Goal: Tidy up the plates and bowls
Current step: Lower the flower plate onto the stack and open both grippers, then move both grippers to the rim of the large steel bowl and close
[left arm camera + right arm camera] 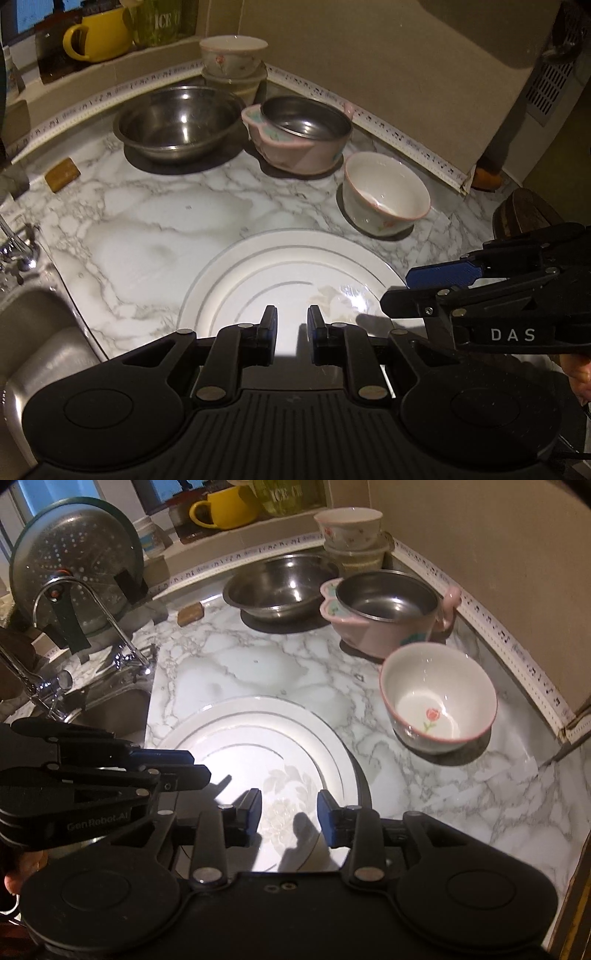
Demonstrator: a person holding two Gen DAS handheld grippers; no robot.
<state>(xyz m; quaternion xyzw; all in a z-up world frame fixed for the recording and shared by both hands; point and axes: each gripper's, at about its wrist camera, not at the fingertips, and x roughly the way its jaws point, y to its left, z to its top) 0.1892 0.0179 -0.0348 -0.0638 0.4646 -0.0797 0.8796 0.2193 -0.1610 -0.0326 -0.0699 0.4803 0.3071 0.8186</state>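
Left gripper (291, 325) over near rim of white plate (280, 280), jaws slightly parted, gripping nothing. Right gripper (290, 812) alongside, jaws parted wider, empty too, plate's flower print showing between them. Plate flat on marble desk (147, 214) just below both jaws, probably set here as base of a stack. Beyond jaws and to right, rose-printed bowl (437, 698) upright, standing alone, well placed for next pick. Farther ahead, steel bowl (177, 122) and pink bowl (295, 147) with steel insert, side by side. Two nested bowls (232, 62) in far corner, seemingly already sorted. Sink (40, 350) left of jaws.
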